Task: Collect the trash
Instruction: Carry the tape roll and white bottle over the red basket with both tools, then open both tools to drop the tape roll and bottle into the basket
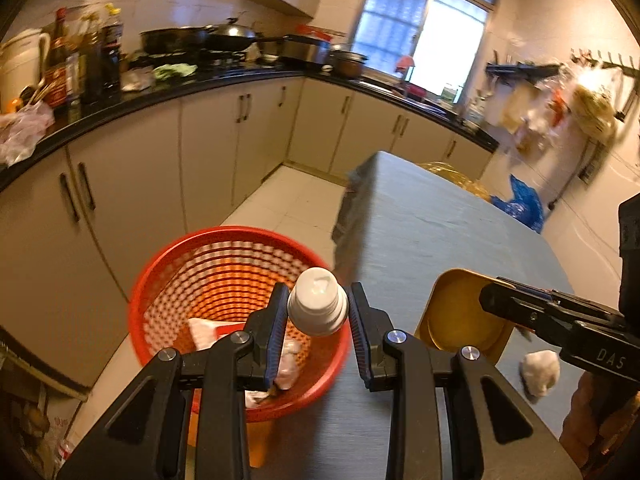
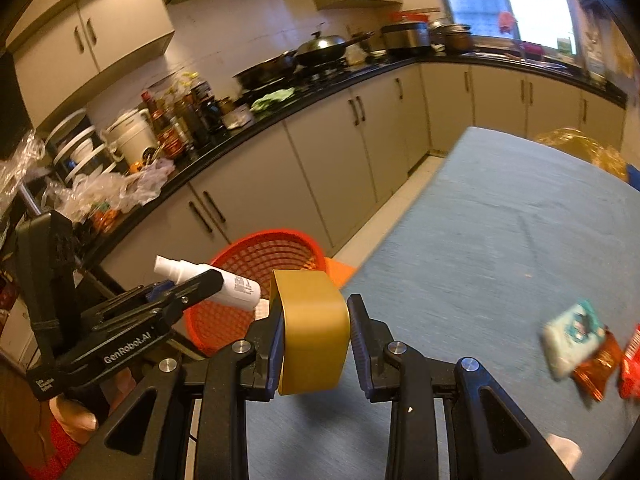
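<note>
My left gripper is shut on a small white plastic bottle and holds it over the near rim of the red mesh basket, which has crumpled wrappers inside. In the right wrist view the same bottle sticks out of the left gripper above the basket. My right gripper is shut on a gold rectangular tin above the table edge; the tin shows open-side-on in the left wrist view.
The table has a blue-grey cloth. Snack packets lie at its right. A crumpled white tissue lies by the tin. A yellow bag and a blue bag sit beyond the table. Kitchen cabinets run along the left.
</note>
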